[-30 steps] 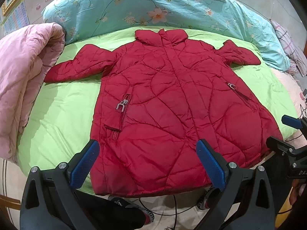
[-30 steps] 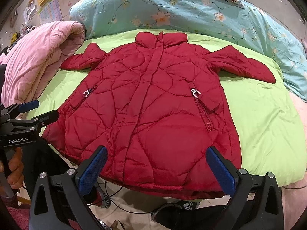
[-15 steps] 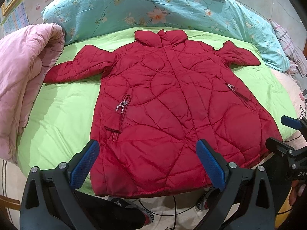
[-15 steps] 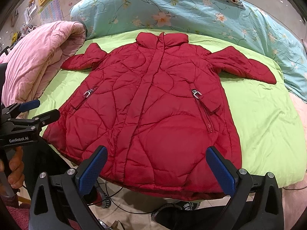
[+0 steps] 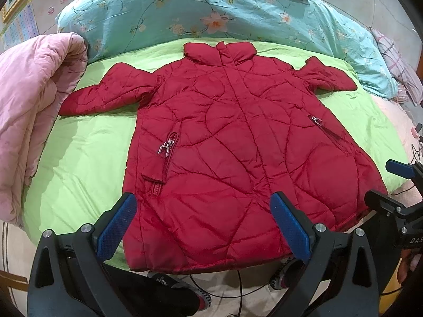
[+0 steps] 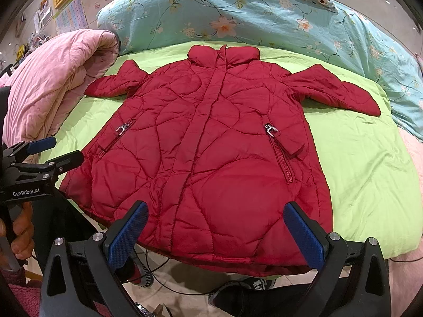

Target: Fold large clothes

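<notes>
I see the red quilted coat (image 5: 238,153) lying flat and face up on the lime-green sheet (image 5: 87,163) of the bed. Its long axis runs straight away from me: collar (image 6: 223,55) at the far end beside the teal floral duvet (image 6: 264,18), hem at the near edge of the mattress, slightly overhanging it. The 2 sleeves stick out sideways, the coat's left-hand one reaching toward the folded pink quilt (image 5: 29,105), the other one toward the teal duvet. The front placket is closed, and each of the 2 zip pockets shows a metal pull (image 5: 164,149).

My left gripper (image 5: 203,222) hangs just short of the hem with its blue pads spread wide, gripping nothing. My right gripper (image 6: 216,228) sits the same way over the hem's other half, fingers fully apart and empty. Each camera catches the other tool at its frame edge, with a hand (image 6: 18,232) on the left one's handle.
</notes>
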